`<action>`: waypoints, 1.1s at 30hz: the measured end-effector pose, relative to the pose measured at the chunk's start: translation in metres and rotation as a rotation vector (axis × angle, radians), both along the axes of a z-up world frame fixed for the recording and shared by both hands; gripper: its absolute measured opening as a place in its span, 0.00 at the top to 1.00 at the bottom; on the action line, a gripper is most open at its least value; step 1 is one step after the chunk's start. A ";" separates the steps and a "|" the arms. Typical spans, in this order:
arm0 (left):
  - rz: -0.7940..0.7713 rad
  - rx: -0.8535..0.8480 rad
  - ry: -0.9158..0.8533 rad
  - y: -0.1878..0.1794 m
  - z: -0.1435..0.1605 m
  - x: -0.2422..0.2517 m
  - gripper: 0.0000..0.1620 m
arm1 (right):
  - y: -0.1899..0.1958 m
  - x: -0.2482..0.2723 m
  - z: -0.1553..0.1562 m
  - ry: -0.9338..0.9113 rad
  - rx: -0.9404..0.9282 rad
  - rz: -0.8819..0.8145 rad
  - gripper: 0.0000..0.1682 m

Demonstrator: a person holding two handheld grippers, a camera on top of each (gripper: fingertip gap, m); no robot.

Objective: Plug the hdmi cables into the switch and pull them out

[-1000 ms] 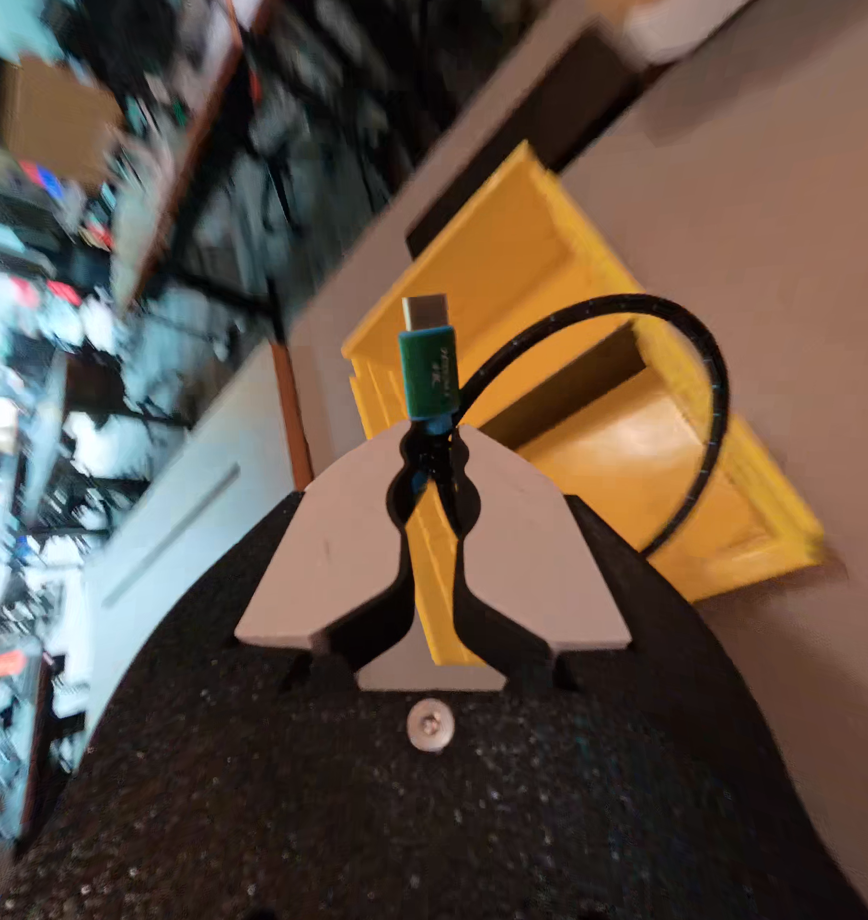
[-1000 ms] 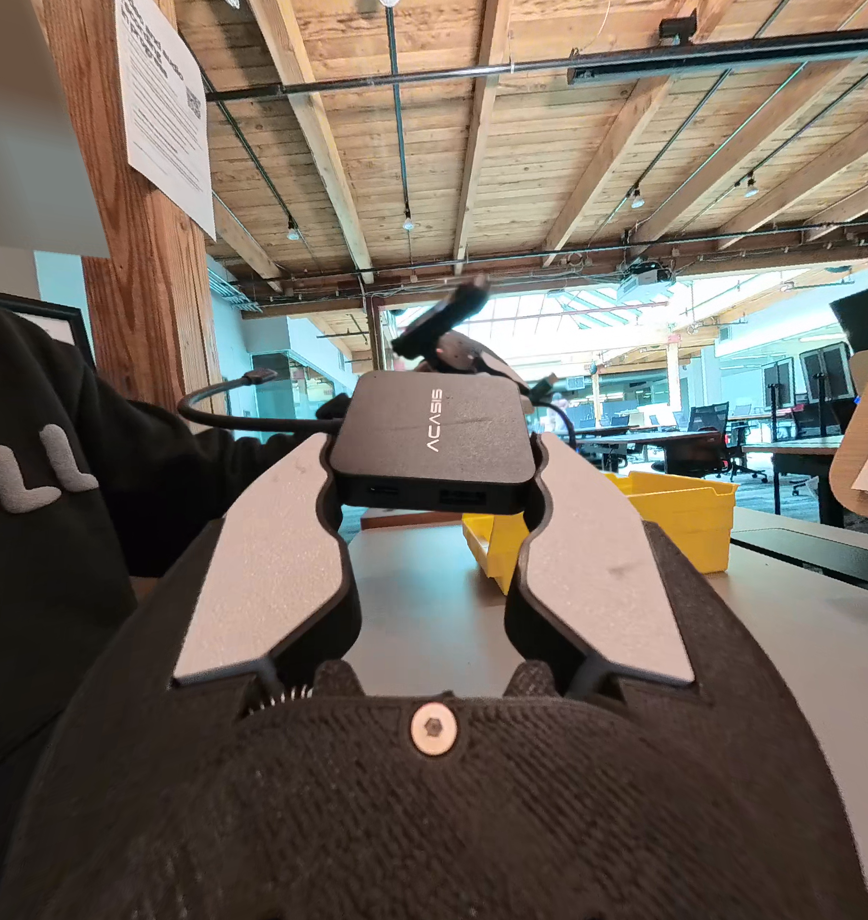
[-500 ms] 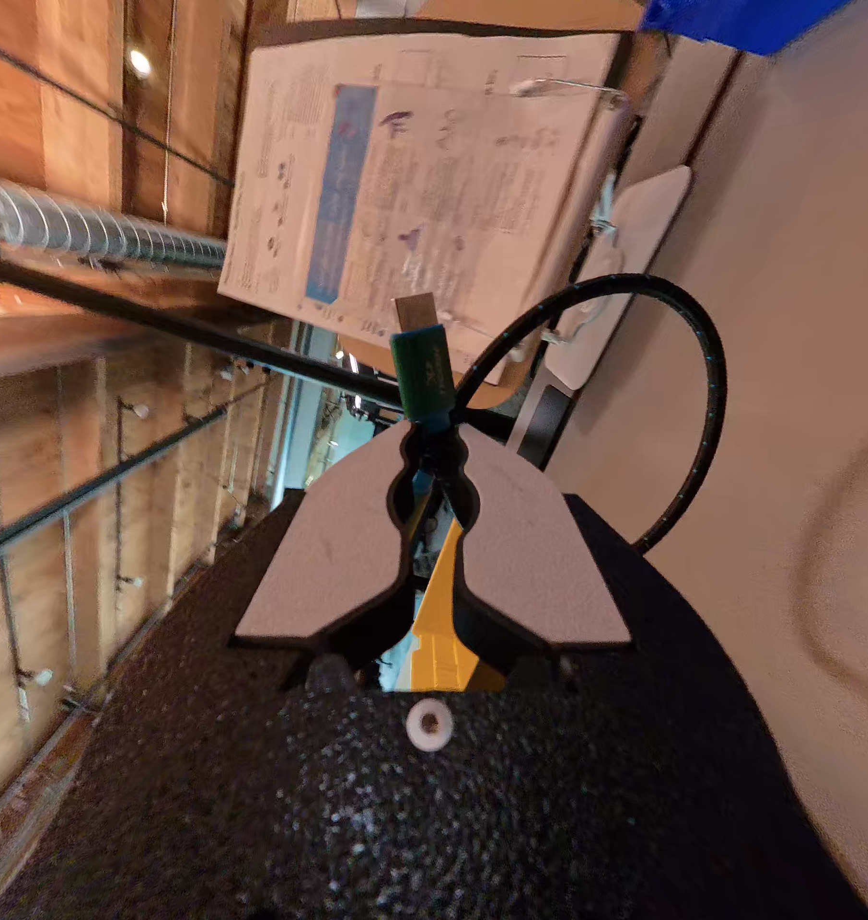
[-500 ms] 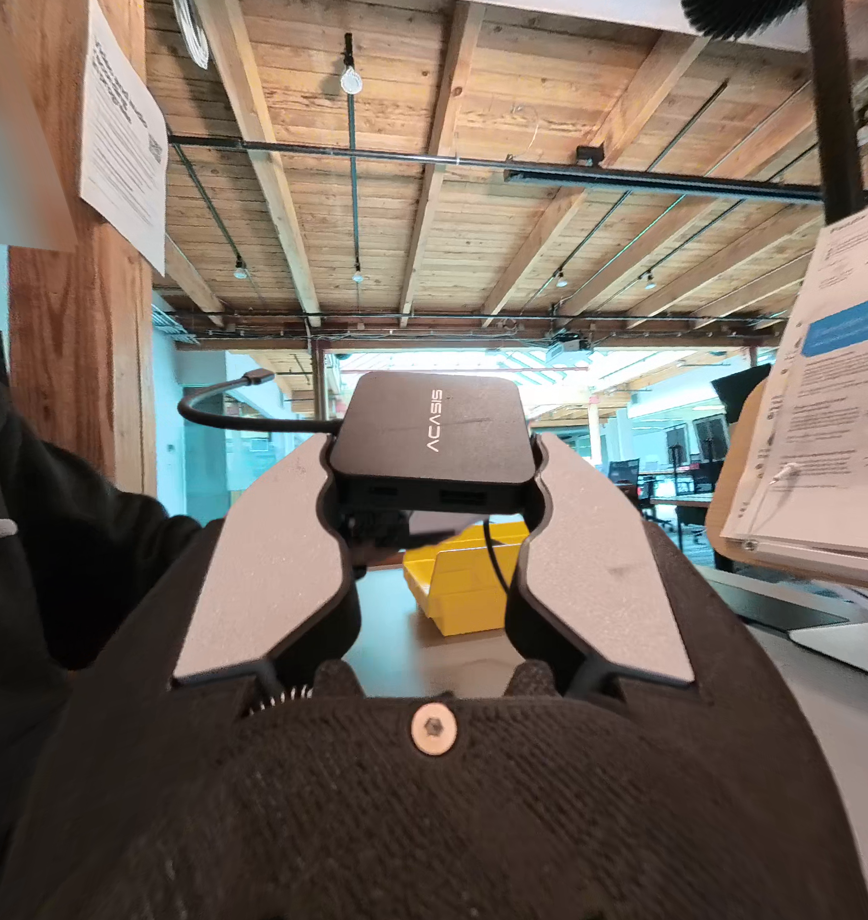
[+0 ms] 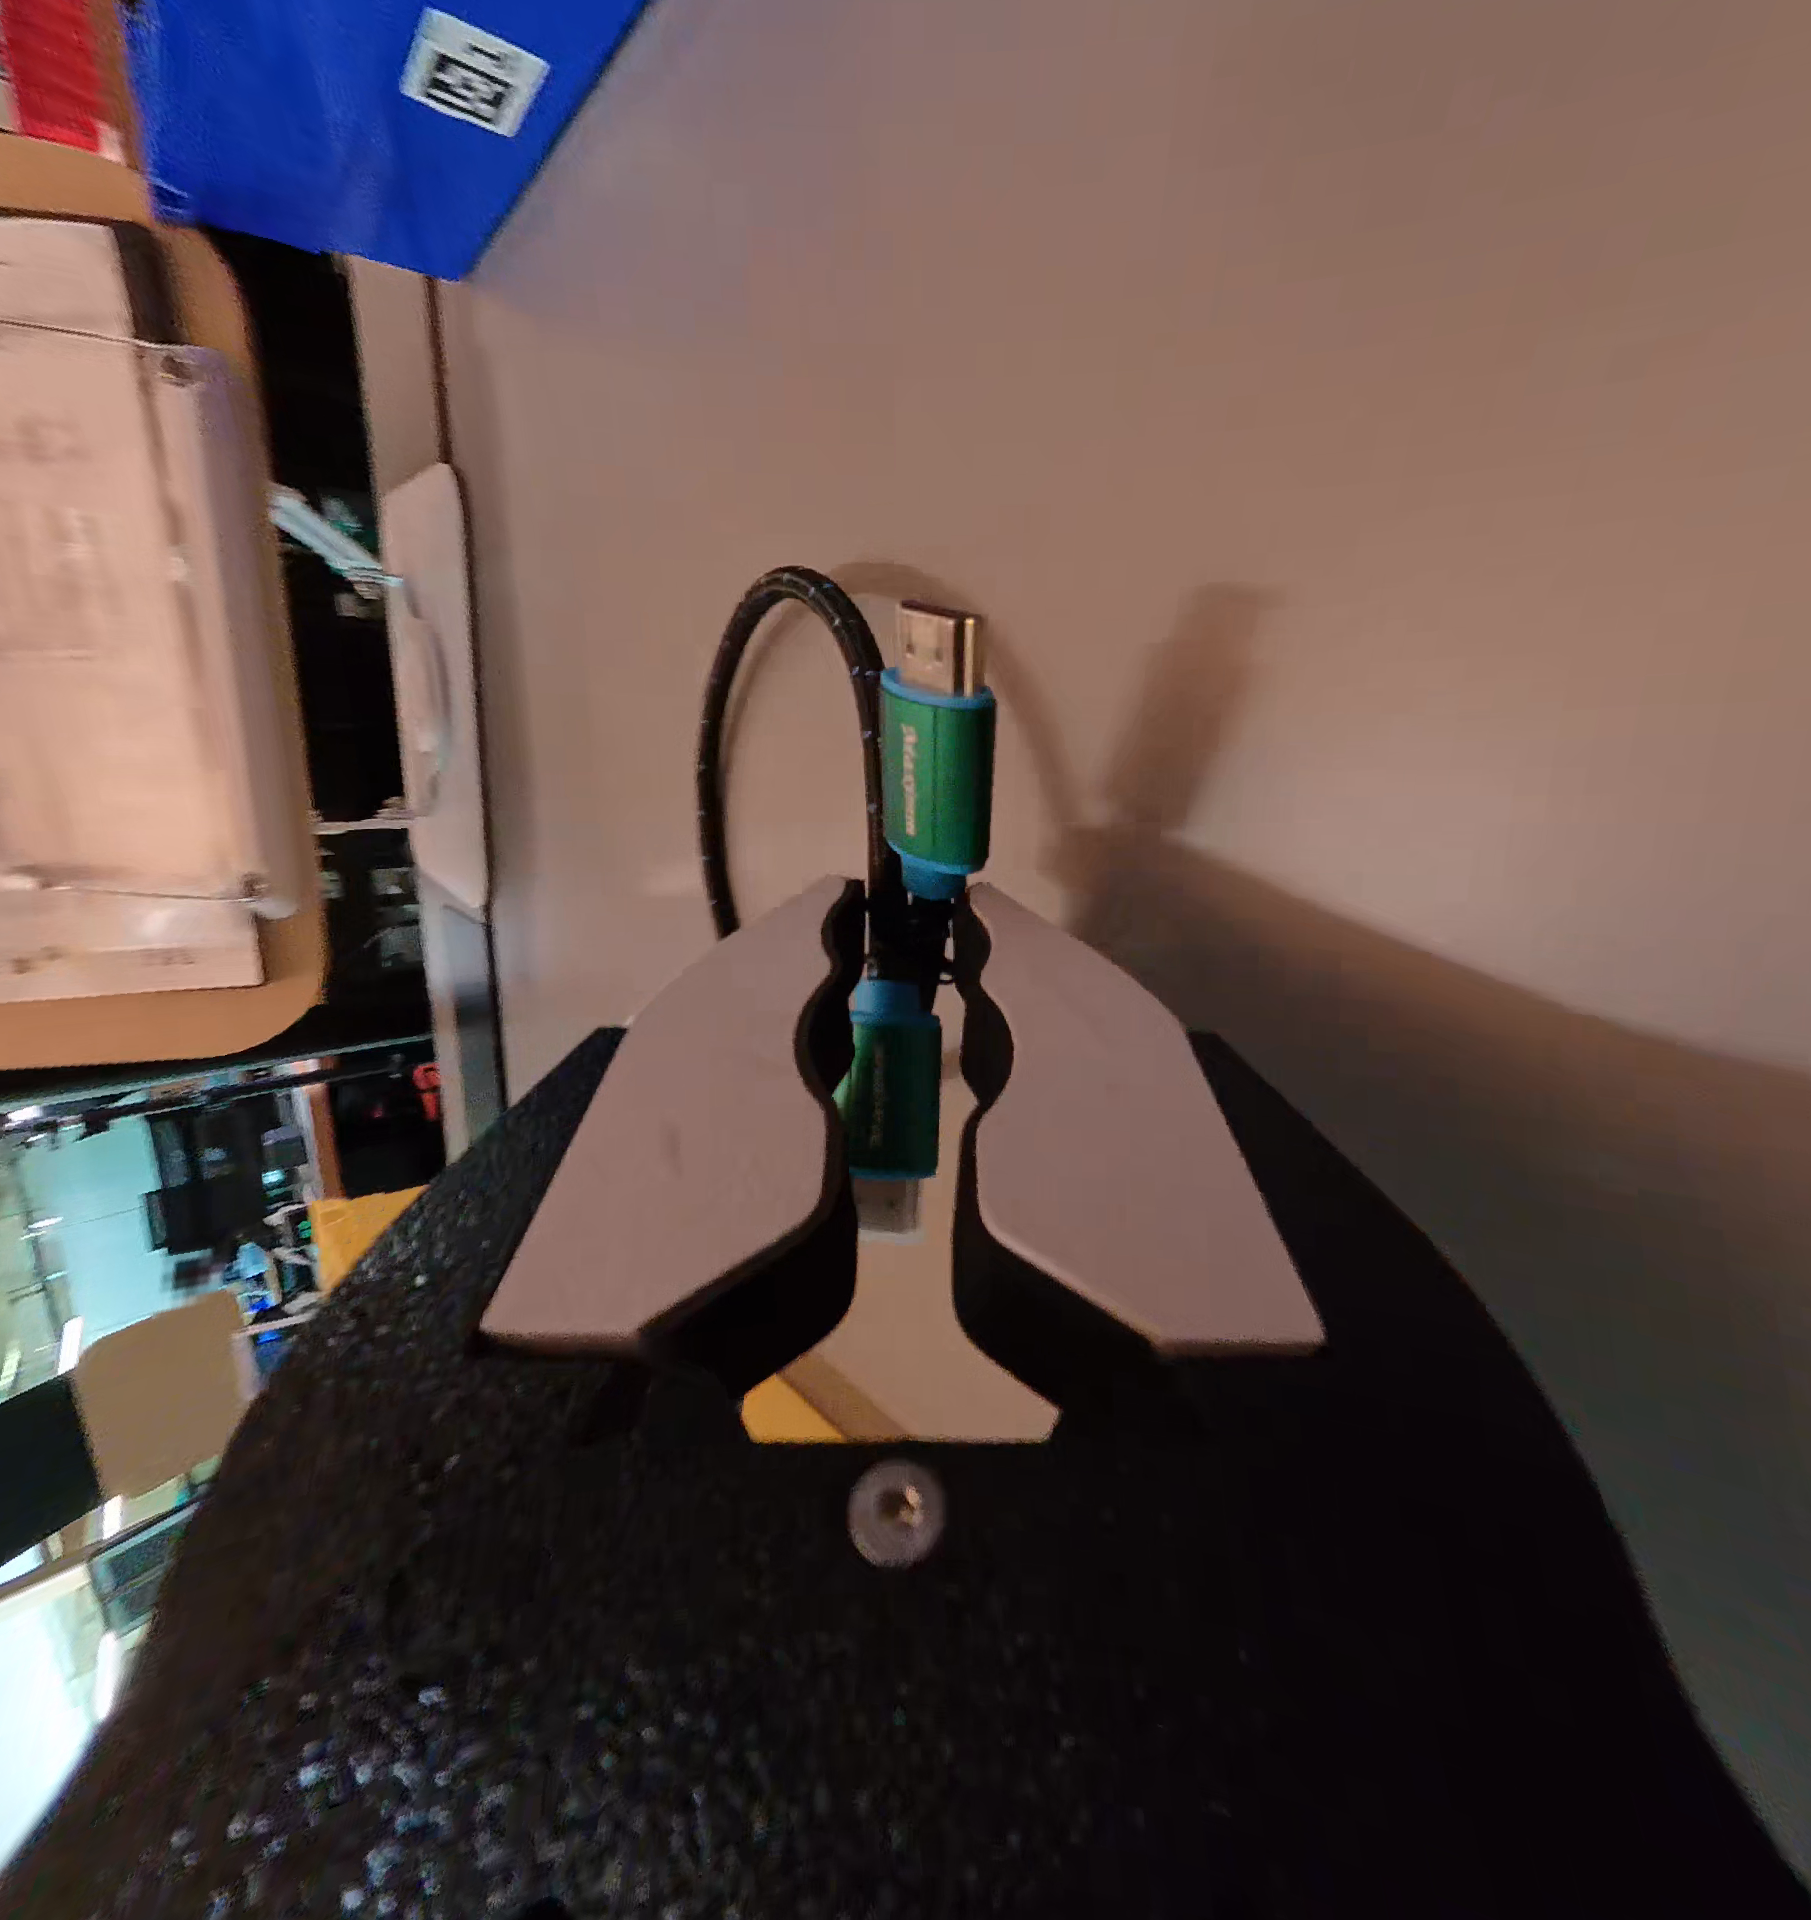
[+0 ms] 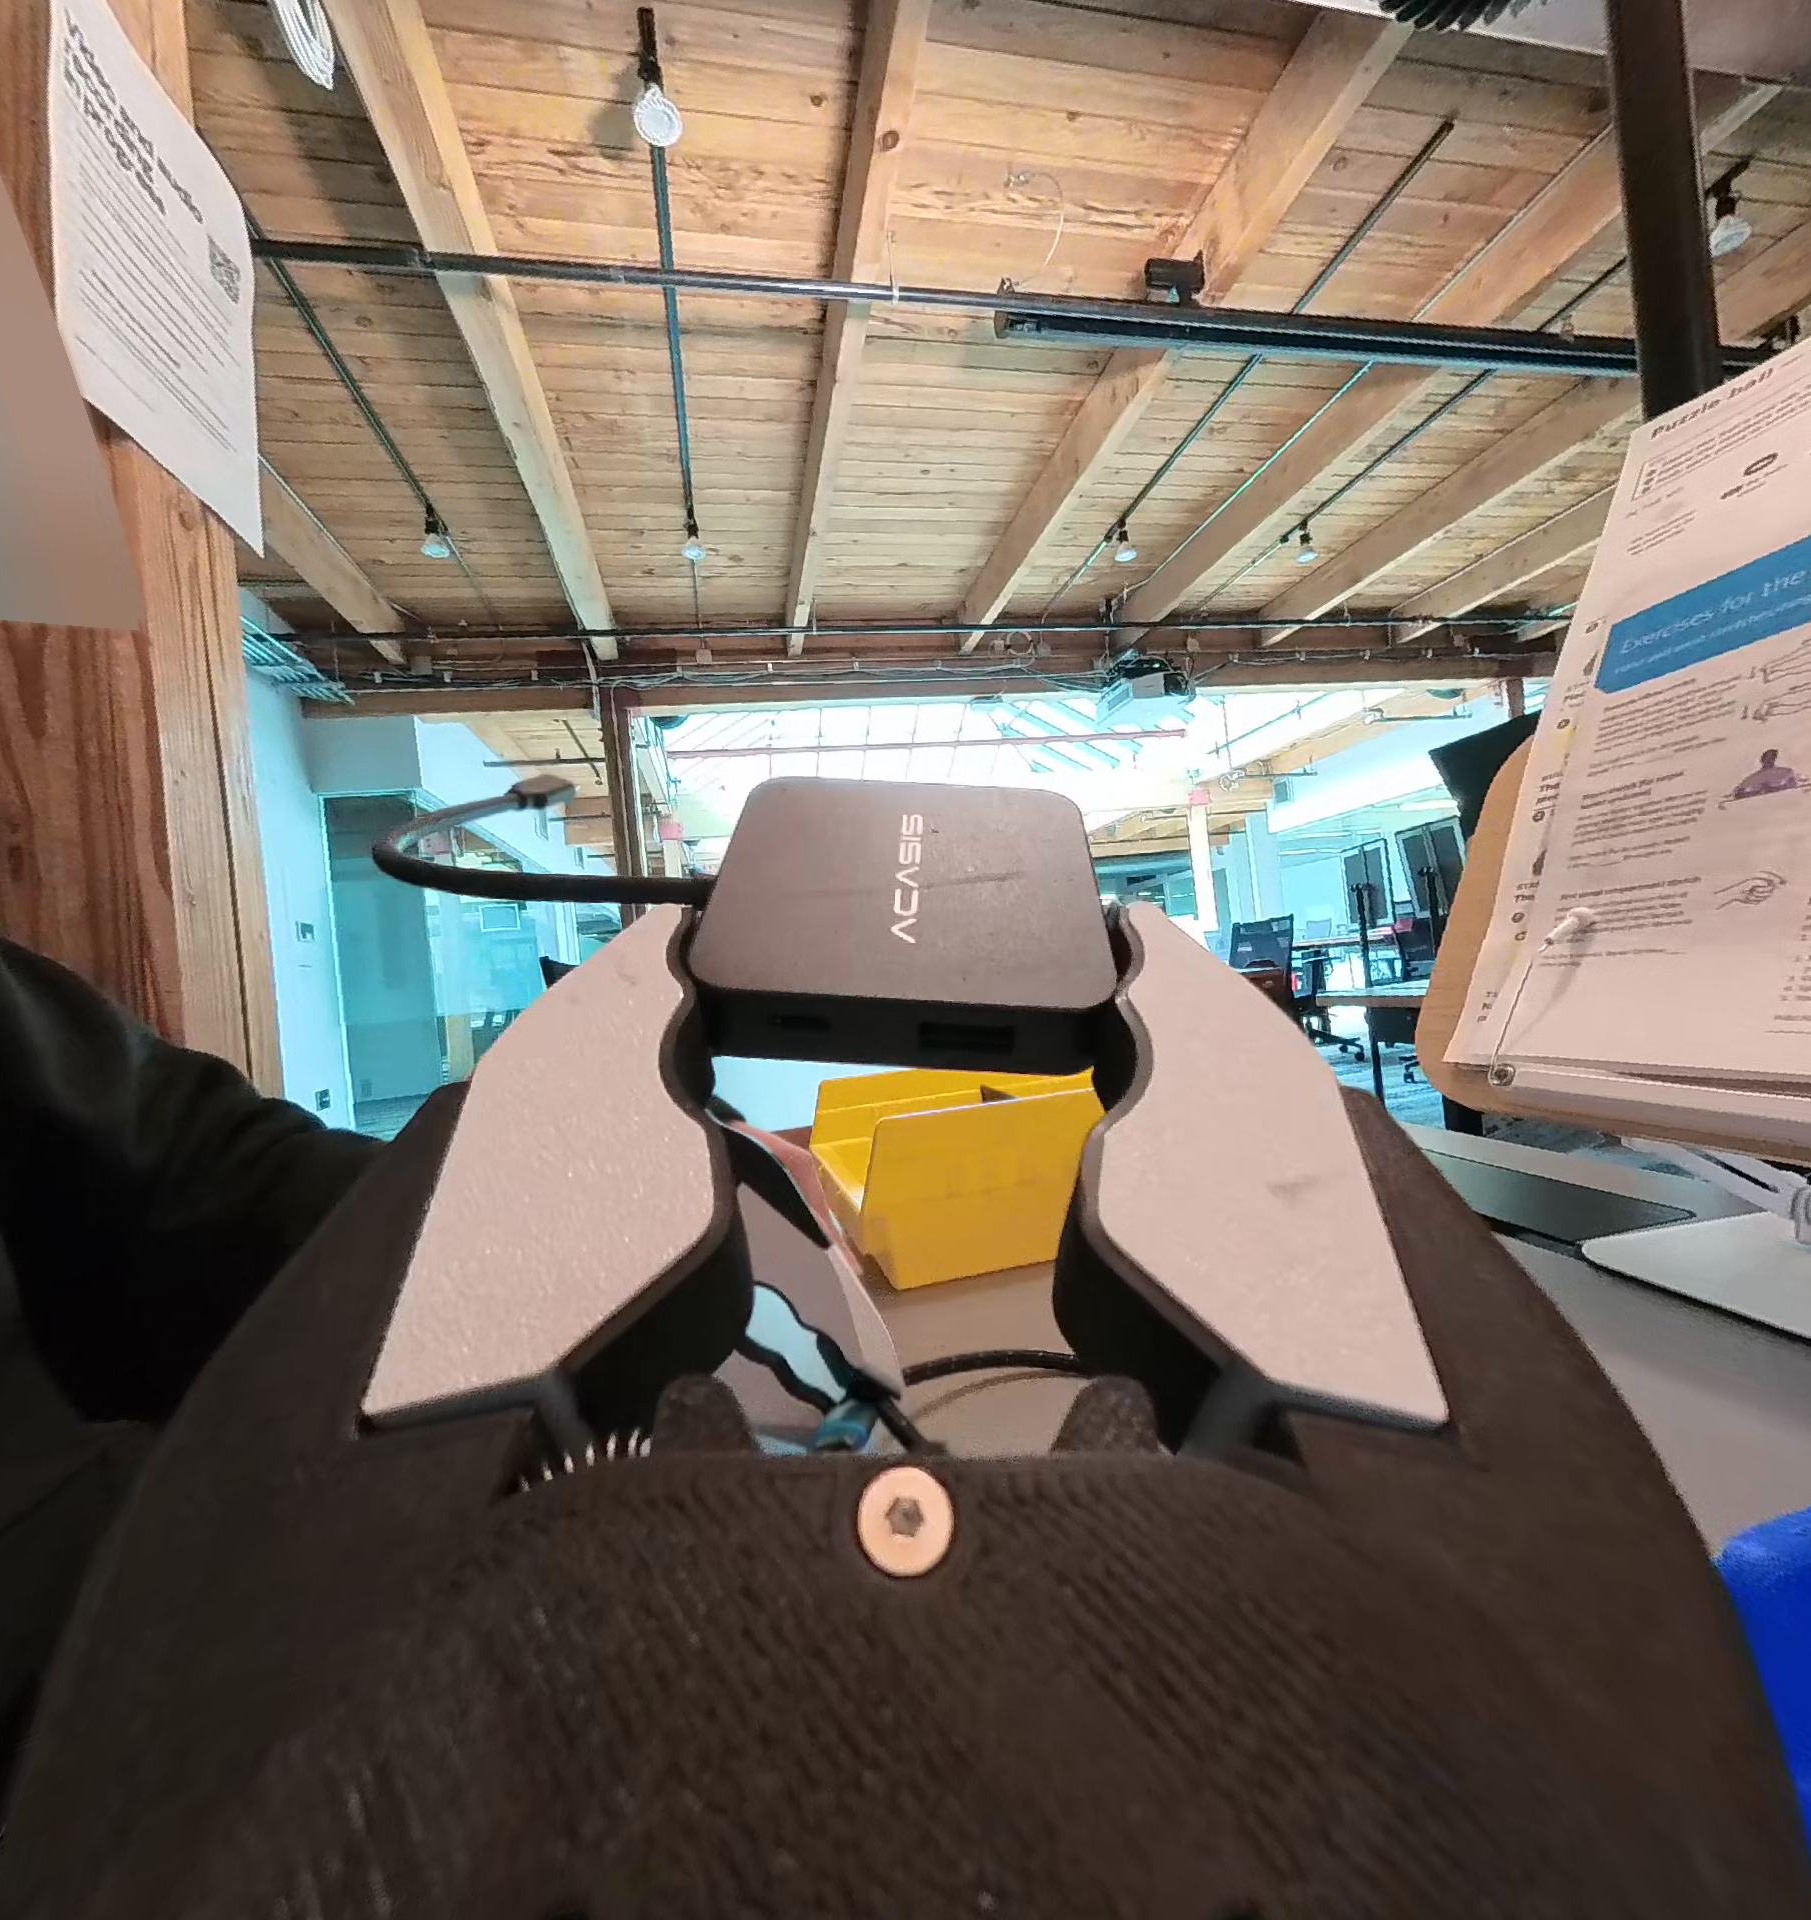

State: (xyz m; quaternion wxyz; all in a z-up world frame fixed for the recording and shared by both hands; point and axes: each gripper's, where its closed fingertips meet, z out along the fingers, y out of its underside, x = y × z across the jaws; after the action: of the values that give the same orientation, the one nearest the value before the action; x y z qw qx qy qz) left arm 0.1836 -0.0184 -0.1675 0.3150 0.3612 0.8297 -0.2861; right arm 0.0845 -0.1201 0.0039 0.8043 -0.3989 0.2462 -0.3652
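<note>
My left gripper (image 5: 906, 906) is shut on a short black braided cable (image 5: 735, 727), just behind a green plug with a metal tip (image 5: 932, 769) that sticks out past the fingertips. The cable loops to the left. Its second green plug (image 5: 885, 1112) lies between my fingers, pointing back. My right gripper (image 6: 901, 925) is shut on the black switch (image 6: 901, 894), held level in the air with its ports (image 6: 963, 1037) facing me. The switch's own black lead (image 6: 527, 878) curves off to the left. Below the switch, a grey finger (image 6: 844, 1283) of the left gripper and the black cable (image 6: 984, 1359) show.
The grey table (image 5: 1296, 416) fills the left wrist view. A blue box (image 5: 340, 114) and a clipboard with papers (image 5: 101, 644) stand at its edge. In the right wrist view are a yellow bin (image 6: 942, 1174), the clipboard (image 6: 1690, 810), a wooden post (image 6: 174, 790) and a person's dark sleeve (image 6: 101, 1195).
The left gripper has turned, its view sweeping from the yellow bin past the clipboard to the table. The cable loop now sits left of the plug. The right gripper still holds the switch.
</note>
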 end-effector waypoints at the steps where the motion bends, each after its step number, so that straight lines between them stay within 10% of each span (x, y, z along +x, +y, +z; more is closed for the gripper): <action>1: 0.002 0.018 0.022 -0.001 -0.005 -0.001 0.91 | 0.000 0.001 -0.001 0.004 0.005 0.004 0.56; 15: -0.087 0.304 0.617 -0.007 -0.027 -0.025 0.89 | 0.005 0.006 -0.019 0.094 -0.104 -0.007 0.56; 33: 0.149 0.124 0.635 -0.023 0.003 0.015 0.94 | 0.022 0.008 -0.039 0.188 -0.232 0.066 0.56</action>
State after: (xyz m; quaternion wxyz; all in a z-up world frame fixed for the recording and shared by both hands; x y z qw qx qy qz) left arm 0.1983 -0.0412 -0.1642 0.0379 0.2107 0.9265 -0.3094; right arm 0.0925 -0.0985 -0.0351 0.7379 -0.5295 0.2630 -0.3256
